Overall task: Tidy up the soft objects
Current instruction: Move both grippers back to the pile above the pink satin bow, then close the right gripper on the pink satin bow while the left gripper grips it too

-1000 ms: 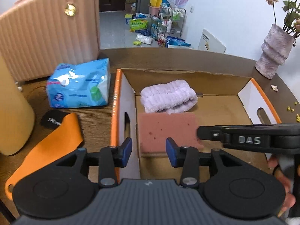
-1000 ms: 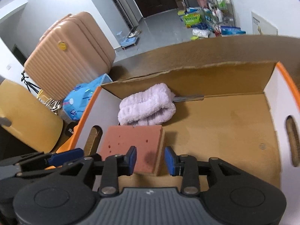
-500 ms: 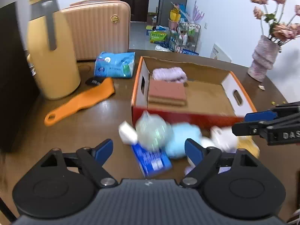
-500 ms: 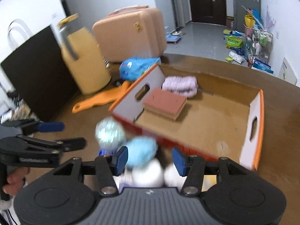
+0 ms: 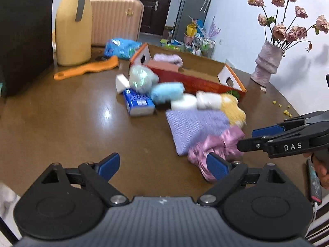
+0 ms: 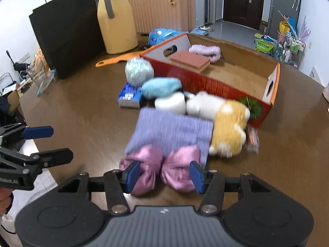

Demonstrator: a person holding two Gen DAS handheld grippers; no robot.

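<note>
The cardboard box point(image 6: 205, 82) holds a pink sponge point(image 6: 190, 60) and a lilac headband point(image 6: 205, 50). In front of it lie a shiny pale ball point(image 6: 139, 71), a blue fluffy piece point(image 6: 161, 86), a white round sponge point(image 6: 170, 101), a yellow-white plush point(image 6: 228, 127), a lilac cloth point(image 6: 172, 131) and a pink satin bow point(image 6: 178, 164). My right gripper point(image 6: 164, 175) stands open over the bow, a pad before each end, without pressing it. My left gripper point(image 5: 162, 165) hangs over bare table to the bow's left, its jaws opening with nothing between them.
A blue tissue pack point(image 6: 129, 96) lies beside the ball. At the back left stand a yellow flask point(image 6: 116, 20), a black paper bag point(image 6: 67, 28) and a pink suitcase point(image 6: 162, 6). An orange shoehorn point(image 6: 119, 58) lies near the flask. A vase point(image 5: 267, 63) stands at the right.
Both grippers have drawn back from inside the box to the near side of the table. Both jaws have widened. The pink sponge stays in the box.
</note>
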